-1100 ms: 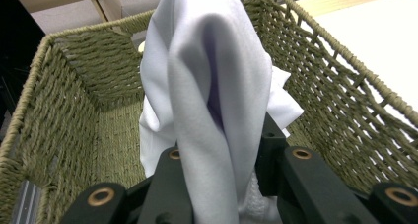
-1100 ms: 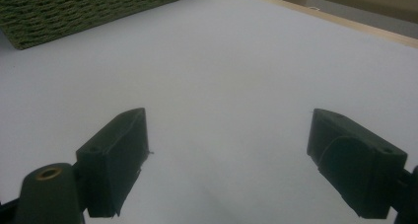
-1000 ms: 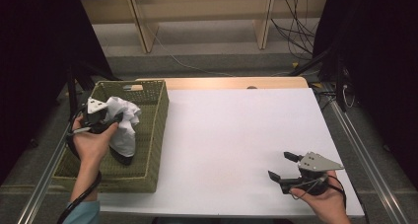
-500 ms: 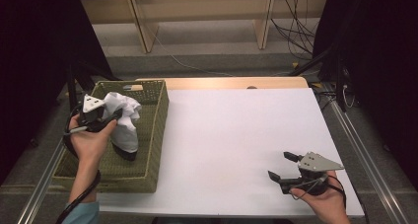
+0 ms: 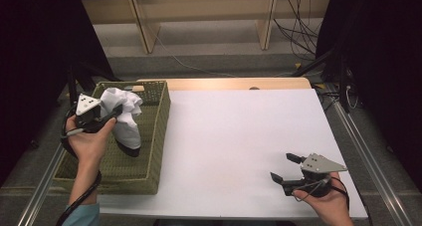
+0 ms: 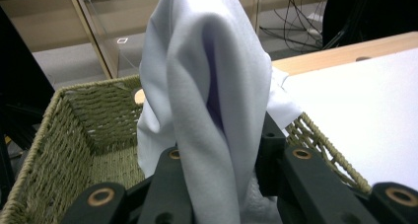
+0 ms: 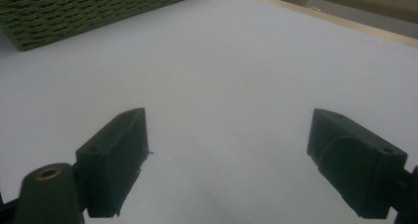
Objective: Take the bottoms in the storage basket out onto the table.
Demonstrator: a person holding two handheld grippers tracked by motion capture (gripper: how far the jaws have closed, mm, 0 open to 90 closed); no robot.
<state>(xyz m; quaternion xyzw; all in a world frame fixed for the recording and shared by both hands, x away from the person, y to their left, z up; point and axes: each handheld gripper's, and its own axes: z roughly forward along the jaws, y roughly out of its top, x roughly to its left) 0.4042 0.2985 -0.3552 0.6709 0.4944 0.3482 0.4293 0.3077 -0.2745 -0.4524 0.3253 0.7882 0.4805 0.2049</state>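
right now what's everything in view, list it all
white crumpled cloth: one, white, lifted above the basket, pinched in the left tongs
green woven wicker basket: one, olive green, left part of the table
white table top: one, white with a wooden far edge
wooden shelf frame: one, light wood, beyond the table
black cables: several, on the floor, far right
left tongs: black, shut on the cloth
right tongs: black, open, near right corner

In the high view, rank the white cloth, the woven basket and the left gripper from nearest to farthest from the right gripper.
1. Woven basket: its right wall lies closest to the right gripper, across the white table.
2. White cloth: hanging over the basket.
3. Left gripper: at the far left, clamping the cloth.
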